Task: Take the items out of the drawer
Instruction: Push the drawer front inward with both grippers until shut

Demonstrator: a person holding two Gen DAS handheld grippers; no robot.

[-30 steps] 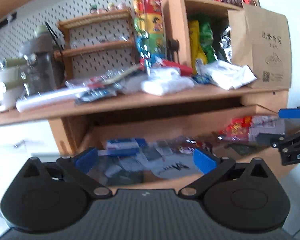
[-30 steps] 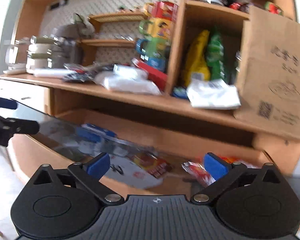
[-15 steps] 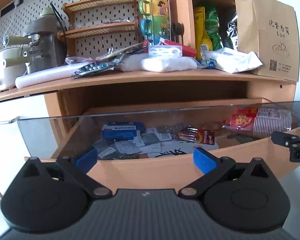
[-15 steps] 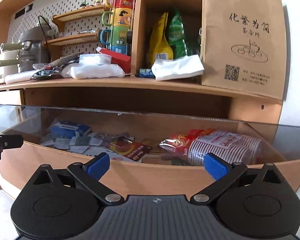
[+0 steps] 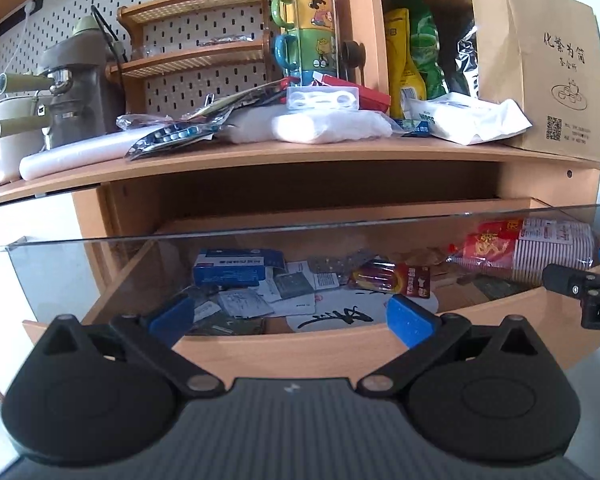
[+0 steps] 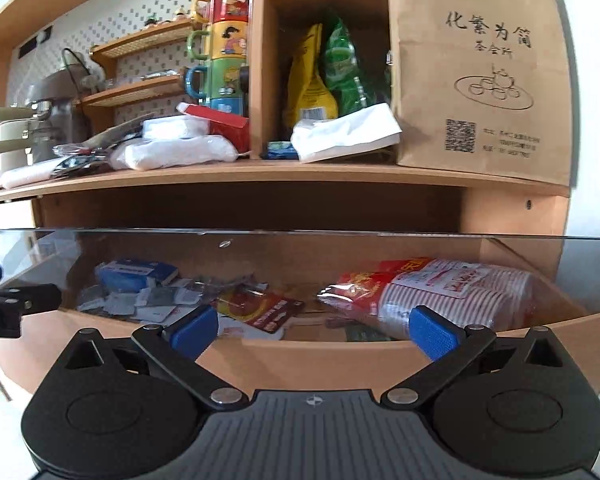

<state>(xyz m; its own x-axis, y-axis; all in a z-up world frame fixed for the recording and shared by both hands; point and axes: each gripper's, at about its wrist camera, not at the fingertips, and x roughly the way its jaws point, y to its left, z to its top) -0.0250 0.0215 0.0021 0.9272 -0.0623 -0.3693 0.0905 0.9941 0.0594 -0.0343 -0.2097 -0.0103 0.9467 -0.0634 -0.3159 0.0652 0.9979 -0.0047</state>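
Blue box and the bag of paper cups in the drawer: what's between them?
In the right wrist view, loose sachets and a red packet lie between the blue box and the cups.

Drawer (image 5: 308, 350): light wood, pulled open. Contents lay flat: blue medicine box (image 5: 236, 268) at left, loose sachets (image 5: 256, 300) beside it, red packet (image 5: 396, 278) at centre, sleeved stack of paper cups (image 6: 440, 296) on its side at right.

Tan wooden drawer (image 5: 300, 354), blue box (image 5: 236, 266), red-and-white striped cup sleeve (image 6: 452, 296), 4 red, yellow, green, blue mugs (image 5: 306, 20), brown bag (image 6: 480, 72)
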